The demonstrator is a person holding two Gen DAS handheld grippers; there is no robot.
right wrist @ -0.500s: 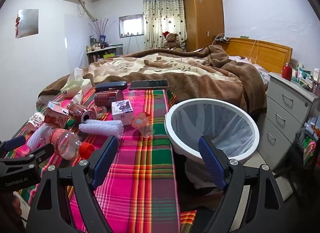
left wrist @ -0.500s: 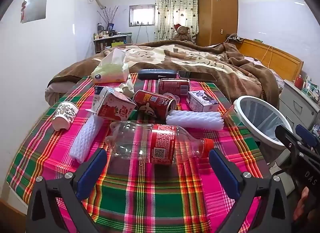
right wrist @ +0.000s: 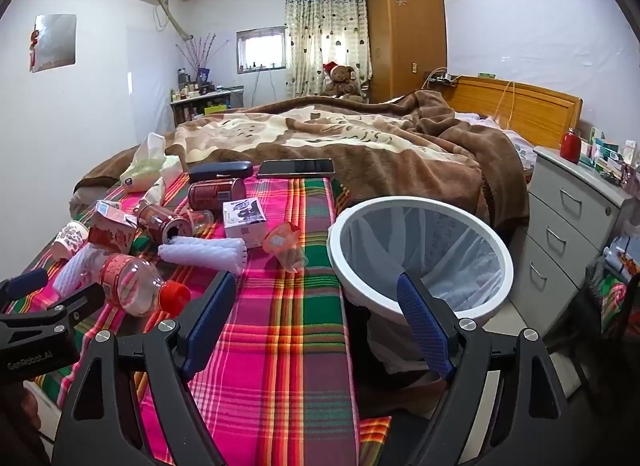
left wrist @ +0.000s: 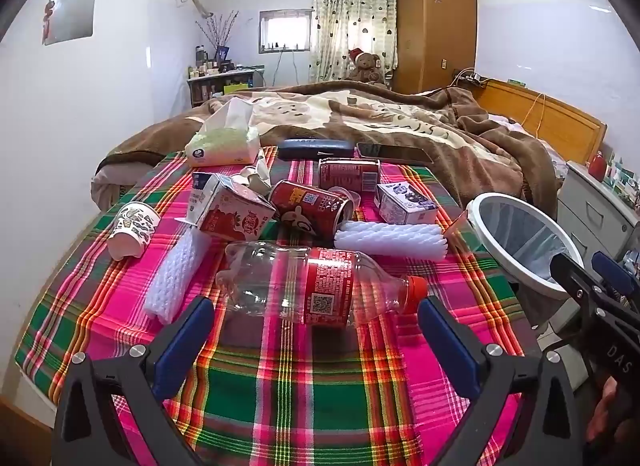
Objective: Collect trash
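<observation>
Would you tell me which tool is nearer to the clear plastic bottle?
Left. The left tool sits open right in front of the clear plastic bottle, nearly framing it; the right tool is off beside its red cap, toward the bin.

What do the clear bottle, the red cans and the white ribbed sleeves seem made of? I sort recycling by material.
Clear bottle: likely thin plastic, see-through and glossy, with a red screw cap. Red cans: probably metal, with printed shiny walls and a round rimmed end. White ribbed sleeves: look like soft foam netting, matte with a woven lattice texture.

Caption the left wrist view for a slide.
Open left gripper faces an empty plastic bottle lying among trash on the plaid cloth.
</observation>
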